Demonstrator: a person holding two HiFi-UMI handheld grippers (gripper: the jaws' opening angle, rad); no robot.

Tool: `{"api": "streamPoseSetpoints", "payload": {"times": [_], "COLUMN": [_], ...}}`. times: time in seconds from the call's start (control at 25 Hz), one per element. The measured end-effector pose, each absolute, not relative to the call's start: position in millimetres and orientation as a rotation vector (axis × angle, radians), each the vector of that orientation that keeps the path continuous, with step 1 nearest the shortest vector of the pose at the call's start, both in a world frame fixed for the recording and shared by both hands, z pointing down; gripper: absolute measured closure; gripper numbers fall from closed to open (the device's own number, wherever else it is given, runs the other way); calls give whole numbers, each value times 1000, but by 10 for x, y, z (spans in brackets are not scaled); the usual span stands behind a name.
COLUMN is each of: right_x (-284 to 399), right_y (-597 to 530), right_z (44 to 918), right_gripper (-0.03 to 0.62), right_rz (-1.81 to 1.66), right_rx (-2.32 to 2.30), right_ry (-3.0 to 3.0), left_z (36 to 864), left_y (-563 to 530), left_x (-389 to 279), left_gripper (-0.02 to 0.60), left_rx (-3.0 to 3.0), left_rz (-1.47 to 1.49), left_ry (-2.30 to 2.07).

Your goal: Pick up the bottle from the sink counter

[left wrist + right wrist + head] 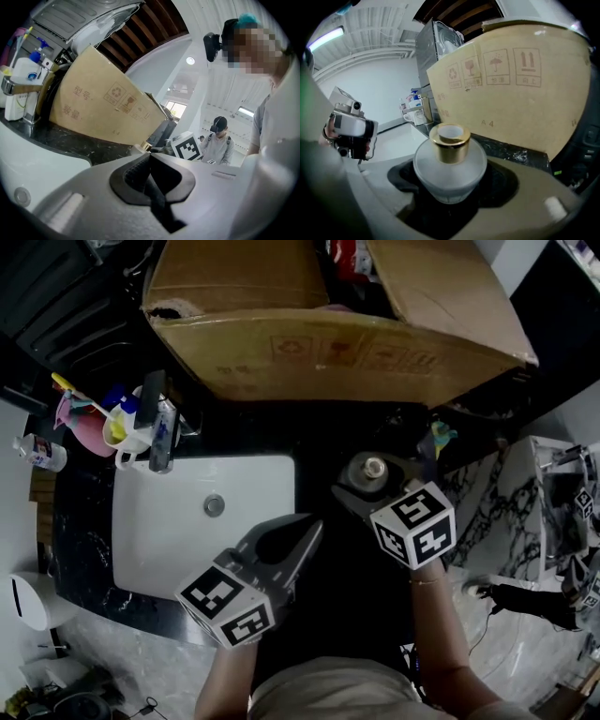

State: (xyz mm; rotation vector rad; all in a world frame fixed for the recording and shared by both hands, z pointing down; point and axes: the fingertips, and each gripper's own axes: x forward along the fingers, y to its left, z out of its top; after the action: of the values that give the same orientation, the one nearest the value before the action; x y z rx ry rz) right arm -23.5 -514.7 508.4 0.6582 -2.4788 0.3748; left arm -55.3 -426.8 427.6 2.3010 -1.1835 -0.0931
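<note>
- The right tongs [375, 482] pinched the bottle [373, 468], with one jaw on each side of its round body.
- In the right gripper view, the bottle [450, 165] looked like cloudy white glass with a shiny gold ring on top. It sat upright in the right tongs [451, 190].
- In the head view, the bottle was over the dark tabletop [337, 432]. It was at 3 o'clock from the white sink [159, 549] and at 6 o'clock from the big cardboard box [319, 324].
- I could not tell if the bottle's bottom touched the tabletop.
- The left tongs [311, 527] were pressed together with nothing in them. They hung over the sink's 3 o'clock edge, just beside the right tongs.
- In the left gripper view, the black pads of the left tongs [151, 180] met in the middle.
- The drain [215, 505] sat near the 12 o'clock side of the sink.
- A white cup [127, 432] with bright things poking out stood at 11 o'clock from the sink, beside the tap [160, 432].
- A small bottle with a label [37, 453] lay well apart at 9 o'clock from the cup.
- Each arm carried a cube with black square marks [414, 524].
</note>
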Motion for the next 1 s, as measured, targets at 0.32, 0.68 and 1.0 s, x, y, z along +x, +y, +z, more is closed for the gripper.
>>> {"api": "streamPoseSetpoints", "payload": {"times": [0.32, 0.68, 1.0], "right_x": [-160, -293, -458], "right_y": [-4671, -3877, -3252], "right_z": [4712, 4287, 3841], "right_gripper": [267, 267, 267], "right_rz": [387, 307, 298], "right_rx": [810, 853, 931], "right_ry": [-2512, -2576, -2738], "left_z": [3990, 3715, 3579], "left_y": [-3894, -3365, -2867], "left_x": [-660, -855, -907], "left_gripper": [574, 574, 574], "left_rx": [2371, 2430, 2494], "left_rz": [-90, -118, -121], "left_ry": [-1128, -1116, -1075]}}
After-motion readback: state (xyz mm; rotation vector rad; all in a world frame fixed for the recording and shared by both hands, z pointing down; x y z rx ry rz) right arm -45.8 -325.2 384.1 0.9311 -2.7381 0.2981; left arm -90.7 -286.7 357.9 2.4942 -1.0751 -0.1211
